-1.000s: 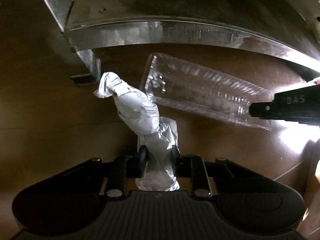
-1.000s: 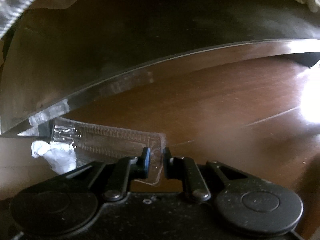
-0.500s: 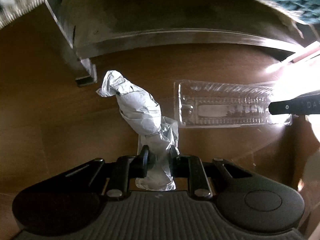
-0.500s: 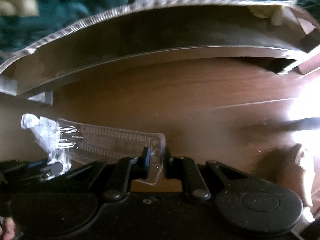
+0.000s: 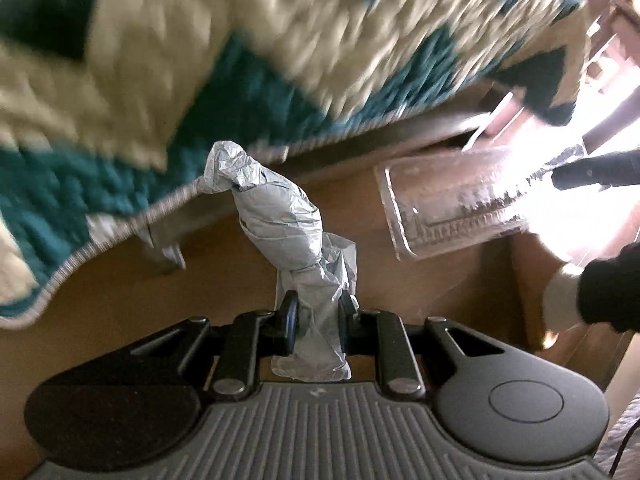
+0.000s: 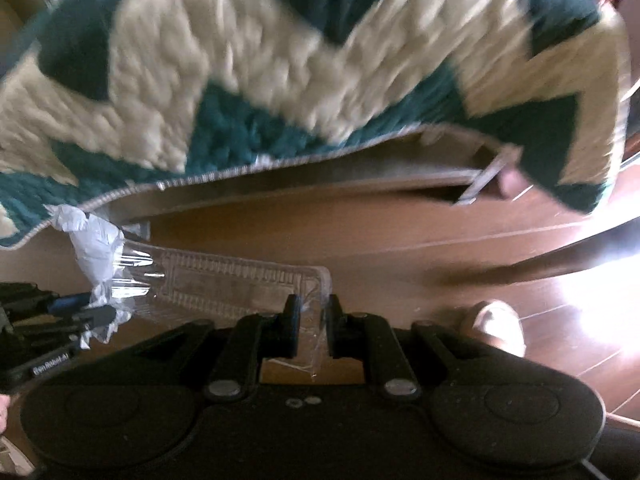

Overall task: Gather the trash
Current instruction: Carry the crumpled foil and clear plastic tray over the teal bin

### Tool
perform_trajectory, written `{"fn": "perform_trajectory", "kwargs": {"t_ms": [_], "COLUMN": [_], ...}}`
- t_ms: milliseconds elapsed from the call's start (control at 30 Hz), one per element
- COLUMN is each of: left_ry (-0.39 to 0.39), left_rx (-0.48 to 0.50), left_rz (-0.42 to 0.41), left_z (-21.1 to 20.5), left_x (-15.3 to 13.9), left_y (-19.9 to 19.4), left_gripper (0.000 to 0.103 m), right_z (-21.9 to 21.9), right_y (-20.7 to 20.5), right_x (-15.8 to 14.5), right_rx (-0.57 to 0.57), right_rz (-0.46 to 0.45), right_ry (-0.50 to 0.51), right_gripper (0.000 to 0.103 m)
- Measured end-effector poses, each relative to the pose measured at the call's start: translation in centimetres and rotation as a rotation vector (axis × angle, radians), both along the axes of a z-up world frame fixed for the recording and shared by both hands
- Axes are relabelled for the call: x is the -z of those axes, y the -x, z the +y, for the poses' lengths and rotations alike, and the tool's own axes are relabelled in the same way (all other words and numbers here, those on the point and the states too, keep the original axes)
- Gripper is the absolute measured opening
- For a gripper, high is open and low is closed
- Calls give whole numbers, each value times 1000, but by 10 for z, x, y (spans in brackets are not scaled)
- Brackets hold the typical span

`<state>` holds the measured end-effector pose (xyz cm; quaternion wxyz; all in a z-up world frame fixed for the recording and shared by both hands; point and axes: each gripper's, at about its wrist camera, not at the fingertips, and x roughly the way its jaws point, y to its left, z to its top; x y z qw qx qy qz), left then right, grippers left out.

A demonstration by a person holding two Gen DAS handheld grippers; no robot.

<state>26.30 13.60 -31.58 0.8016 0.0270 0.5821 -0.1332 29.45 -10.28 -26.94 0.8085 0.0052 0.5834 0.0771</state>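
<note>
**Change noted.** Both grippers now ride well clear of the wooden floor (image 6: 400,264), where a second ago they worked low beside the metal frame (image 6: 320,184) under the quilt. The teal-and-cream quilt (image 5: 248,52), then only a sliver at the top edge, now fills the upper half of both wrist views, blurred by motion. The two items came up with the tools. Reading: the pick-up step looks complete for both pieces; what remains is carrying them to a bin, and none shows in either view.

**Left gripper** (image 5: 318,312): clenched on the lower end of the crumpled silver wrapper (image 5: 280,220), which stands up from the jaws and hangs in the air over the floor near the quilt's edge.

**Right gripper** (image 6: 311,316): clamped on one short end of the clear plastic tray (image 6: 240,276), which sticks out sideways towards the other tool, off the floor.

**Count.**
- Trash items in hand: two (one wrapper, one tray).
- Loose trash on the floor: none visible.
- Grippers: two, both occupied.
- Quilt: one.
- Light-coloured foot (image 6: 496,324) of the person, by the right tool: one.
</note>
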Motion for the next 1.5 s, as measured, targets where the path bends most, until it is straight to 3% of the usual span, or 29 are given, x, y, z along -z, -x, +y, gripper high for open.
{"fn": "perform_trajectory", "kwargs": {"t_ms": [400,900,1267,1500], "left_ry": [-13,-10,93,137], "left_rx": [-13,38,144,252], "left_rz": [-235,-559,-713,-704], "left_z": [-51,-151,-247,-320], "left_x": [-170,-365,-464,-494], "left_y": [29,87,101,87], "left_gripper": [19,19,19,19], "right_z": [-75,-175,-273,-332], "right_y": [55,146,192,200], "right_x": [-157,-321,-409,-440], "right_rx": [50,94,221,301], "right_rz": [-278,-614,-866,-923], "right_ry": [-86,-151,-78,27], "right_gripper": [11,11,11,11]}}
